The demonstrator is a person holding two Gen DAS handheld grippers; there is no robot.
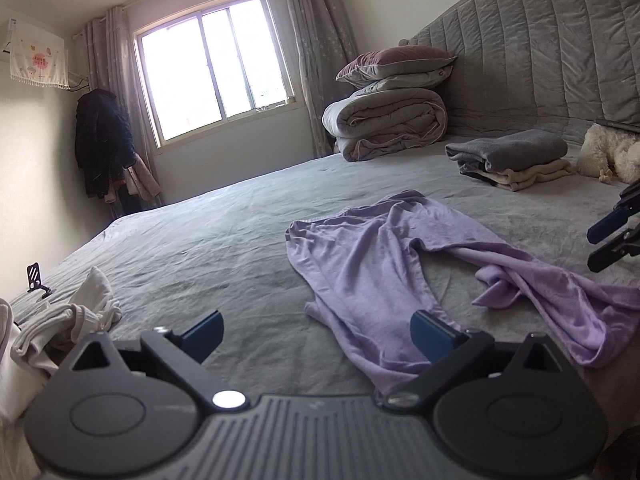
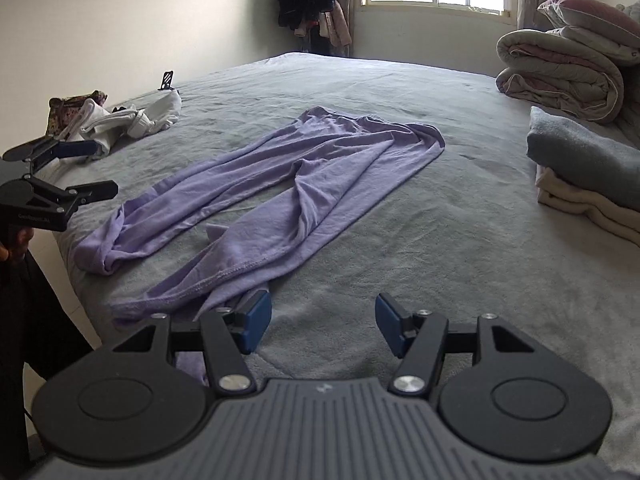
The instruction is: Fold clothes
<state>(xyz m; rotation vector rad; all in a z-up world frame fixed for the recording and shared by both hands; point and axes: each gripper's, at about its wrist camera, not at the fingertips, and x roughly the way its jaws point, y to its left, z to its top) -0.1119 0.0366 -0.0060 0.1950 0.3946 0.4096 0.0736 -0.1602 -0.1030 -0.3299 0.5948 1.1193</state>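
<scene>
I am looking across a grey bed where lilac trousers are lying spread out, waistband toward the far side and both legs running toward the near edge, wrinkled and partly twisted. My left gripper is hanging with its jaws wide apart and nothing between them; its right pad is sitting over the end of one trouser leg, though I cannot tell whether it is touching the cloth. My right gripper is also standing released, jaws parted over bare sheet, with its left pad just beside the hem of the other leg. On the right of the bed a folded stack of grey and cream garments is resting near the headboard. At the left edge a heap of white clothes is waiting, well apart from the trousers.
</scene>
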